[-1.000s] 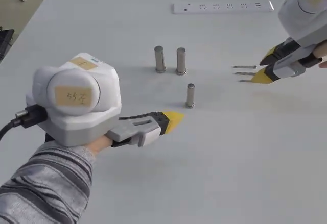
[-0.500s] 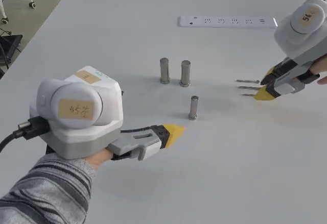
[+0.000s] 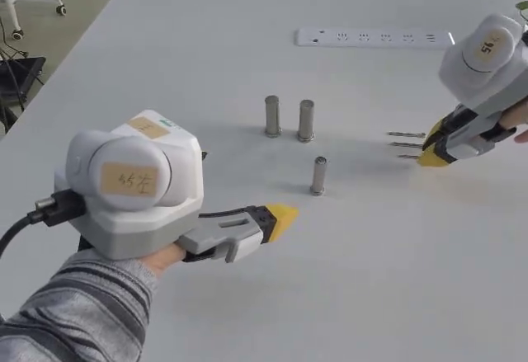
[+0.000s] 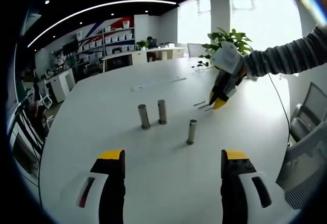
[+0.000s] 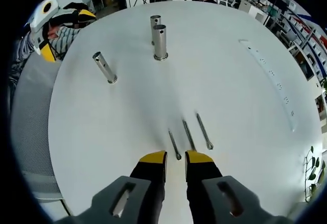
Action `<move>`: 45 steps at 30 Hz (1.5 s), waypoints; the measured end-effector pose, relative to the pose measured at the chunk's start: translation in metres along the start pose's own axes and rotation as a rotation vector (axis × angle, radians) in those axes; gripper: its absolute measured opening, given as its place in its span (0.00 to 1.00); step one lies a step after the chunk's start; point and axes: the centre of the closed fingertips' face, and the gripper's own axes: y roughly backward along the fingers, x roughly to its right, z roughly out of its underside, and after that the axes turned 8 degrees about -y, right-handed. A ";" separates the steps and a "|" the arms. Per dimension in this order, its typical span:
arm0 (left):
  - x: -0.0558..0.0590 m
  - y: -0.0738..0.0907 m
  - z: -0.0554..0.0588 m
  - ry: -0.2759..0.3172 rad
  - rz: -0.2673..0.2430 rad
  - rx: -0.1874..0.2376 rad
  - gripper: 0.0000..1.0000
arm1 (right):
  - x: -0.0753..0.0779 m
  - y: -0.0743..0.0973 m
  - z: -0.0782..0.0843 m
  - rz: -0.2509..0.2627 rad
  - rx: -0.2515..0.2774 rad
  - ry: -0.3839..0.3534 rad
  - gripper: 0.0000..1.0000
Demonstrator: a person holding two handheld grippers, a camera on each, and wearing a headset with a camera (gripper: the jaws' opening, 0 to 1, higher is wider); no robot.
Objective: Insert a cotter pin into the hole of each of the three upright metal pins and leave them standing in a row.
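Three metal pins stand upright on the white table: two side by side (image 3: 272, 116) (image 3: 306, 120), one apart in front (image 3: 318, 176). Three cotter pins (image 3: 405, 144) lie flat to their right. My right gripper (image 3: 430, 154) hovers at the cotter pins' near ends. In the right gripper view its gripper (image 5: 176, 158) is open by a narrow gap with nothing in it, and the cotter pins (image 5: 189, 134) lie just ahead of the tips. My left gripper (image 3: 282, 213) is low, left of the front pin. It (image 4: 172, 157) is wide open and empty, facing the pins (image 4: 191, 131).
A white power strip (image 3: 375, 38) lies at the table's far side. A chair base (image 3: 16, 3) stands on the floor beyond the left edge. Bare tabletop (image 3: 371, 279) stretches in front of the pins. A potted plant (image 4: 227, 40) stands at the table's far end.
My right gripper has come down to the cotter pins' ends and its jaws have narrowed. The left gripper has stayed put; the head camera has shifted.
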 end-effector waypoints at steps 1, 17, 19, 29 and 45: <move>0.000 0.000 0.000 0.000 -0.001 0.000 0.75 | 0.001 0.000 0.000 -0.002 -0.003 -0.001 0.08; 0.006 0.002 0.003 -0.009 0.013 -0.013 0.72 | 0.003 -0.002 -0.001 0.022 -0.038 0.090 0.00; 0.008 0.002 0.004 -0.011 0.018 -0.017 0.72 | 0.002 -0.001 -0.001 0.023 -0.036 0.097 0.00; 0.014 0.001 0.004 -0.004 0.037 -0.021 0.66 | -0.008 0.019 -0.027 0.065 0.122 0.165 0.00; 0.024 -0.008 -0.021 0.044 0.093 0.046 0.51 | -0.078 0.056 -0.067 0.130 0.281 0.450 0.00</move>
